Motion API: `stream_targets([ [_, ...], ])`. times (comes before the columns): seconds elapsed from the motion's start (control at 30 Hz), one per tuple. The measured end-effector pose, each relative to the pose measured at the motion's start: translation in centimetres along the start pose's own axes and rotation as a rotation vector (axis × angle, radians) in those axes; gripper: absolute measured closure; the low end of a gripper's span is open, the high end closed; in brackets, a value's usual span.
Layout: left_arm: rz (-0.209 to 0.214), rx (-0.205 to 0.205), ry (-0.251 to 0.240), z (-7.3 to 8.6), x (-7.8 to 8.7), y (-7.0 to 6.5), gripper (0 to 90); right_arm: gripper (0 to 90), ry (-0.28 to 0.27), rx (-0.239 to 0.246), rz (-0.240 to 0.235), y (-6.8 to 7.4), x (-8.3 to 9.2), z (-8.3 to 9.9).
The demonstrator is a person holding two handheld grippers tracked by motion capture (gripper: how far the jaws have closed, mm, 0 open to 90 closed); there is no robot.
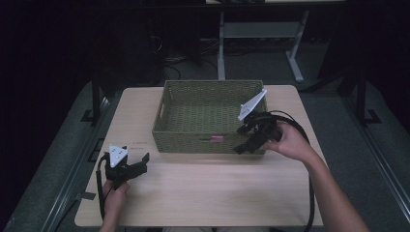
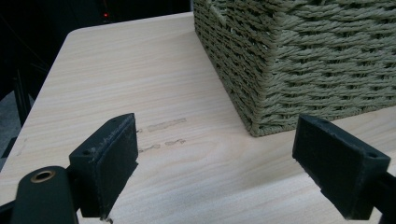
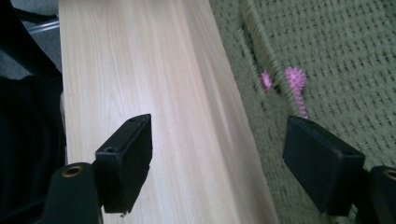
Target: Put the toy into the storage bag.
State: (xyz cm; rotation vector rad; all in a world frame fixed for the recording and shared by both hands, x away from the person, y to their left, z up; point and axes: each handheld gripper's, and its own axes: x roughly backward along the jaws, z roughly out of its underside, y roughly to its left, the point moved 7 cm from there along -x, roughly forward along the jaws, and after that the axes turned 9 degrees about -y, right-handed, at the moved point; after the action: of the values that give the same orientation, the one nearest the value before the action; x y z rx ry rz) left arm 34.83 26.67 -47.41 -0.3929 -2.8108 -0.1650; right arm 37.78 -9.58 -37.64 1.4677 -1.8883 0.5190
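Work in hand: getting the small pink bristly brush-like object (image 3: 296, 84) out of, or settled in, the olive-green woven rectangular basket (image 1: 170, 98); which of the two cannot be told.
Pink object: it lies inside the basket against the near wall, roughly midway along it; in the high view it shows as a pink spot at the near rim (image 1: 217, 138).
Basket: it stands on the pale wood-grain worktop (image 1: 203, 188), towards the far edge.
Right gripper (image 1: 247, 139): held at the basket's near right corner and aimed along the near wall. Its jaws stand wide apart with nothing between them; one is over the worktop, the other over the basket floor. The pink object lies just ahead, apart from the pads.
Left gripper (image 1: 139, 162): resting low over the worktop near the left front, well apart from the basket's corner, jaws spread wide and empty.
Progress: early, by my judgement. Nothing is gripped yet.
Left to do: bring the right gripper to the pink object, close on it, and carry it where it belongs.
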Motion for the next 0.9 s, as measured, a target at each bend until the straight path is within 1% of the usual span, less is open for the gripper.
stream_targets([
  [0.17,-0.004,0.011,-0.002,0.0,0.0,0.1,13.7,24.2,-0.007,0.003,-0.002,0.7,-0.3,0.7],
  [0.27,-0.002,0.0,0.001,0.0,0.0,0.0,13.6,24.2,0.001,0.005,-0.008,1.1,-0.5,1.3],
  [0.43,-0.003,0.009,0.0,0.0,0.0,0.1,13.7,24.2,0.002,0.001,-0.014,1.6,-0.9,2.1],
  [0.53,-0.001,0.003,0.0,0.0,0.0,0.0,13.7,24.2,0.004,0.0,0.0,1.6,-1.2,2.6],
  [0.77,-0.003,0.009,-0.001,0.0,0.0,0.1,13.7,24.4,0.002,-0.017,-0.013,1.9,-1.8,3.7],
  [0.9,0.0,0.002,-0.002,0.0,0.1,0.0,13.7,24.4,0.009,-0.025,-0.014,2.0,-2.0,4.4],
])
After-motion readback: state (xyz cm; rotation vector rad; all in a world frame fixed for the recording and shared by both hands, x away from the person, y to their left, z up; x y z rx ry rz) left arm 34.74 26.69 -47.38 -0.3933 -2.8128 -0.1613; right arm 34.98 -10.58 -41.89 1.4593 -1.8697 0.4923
